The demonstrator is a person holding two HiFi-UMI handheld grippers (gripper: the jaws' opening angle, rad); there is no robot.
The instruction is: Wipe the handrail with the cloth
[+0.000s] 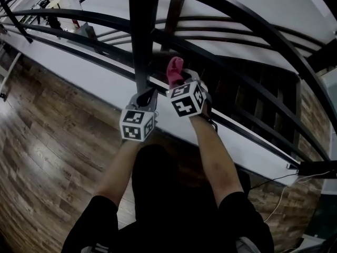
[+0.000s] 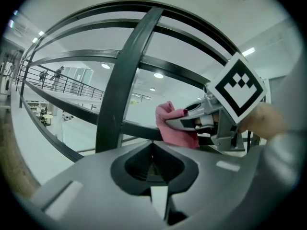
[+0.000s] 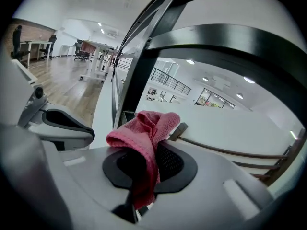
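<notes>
Pinching the pink cloth (image 1: 175, 70) firmly in the right gripper (image 3: 146, 169) — clamping down on its bunched middle, with a loose fold poking out ahead. Pressing that fold, by the look of it, against a dark bar of the handrail (image 2: 139, 130), right beside the upright post (image 1: 143, 36) at the cloth's 9 o'clock in the head view.

Judging the wiping stroke as under way or about to begin. Needing steady pressure into the bar, sliding along its length toward 4 o'clock, away from the post. Wrapping the fold over the top of the bar rather than skimming one face.

Hanging the left gripper (image 1: 147, 94) at the cloth's 7 o'clock, closed on nothing, close against the post and doing no work on the cloth.

Watching the post most — blocking any stroke toward 9 o'clock and likely to snag the loose fold. Noting more curved rails (image 1: 253, 28) crowding in at 1 o'clock, a white ledge (image 1: 100, 80) under the railing, and wood flooring (image 1: 47, 152) at 8 o'clock. Noting too a thin cable (image 1: 276, 199) trailing over the floor at 4 o'clock, well apart from both tools.
</notes>
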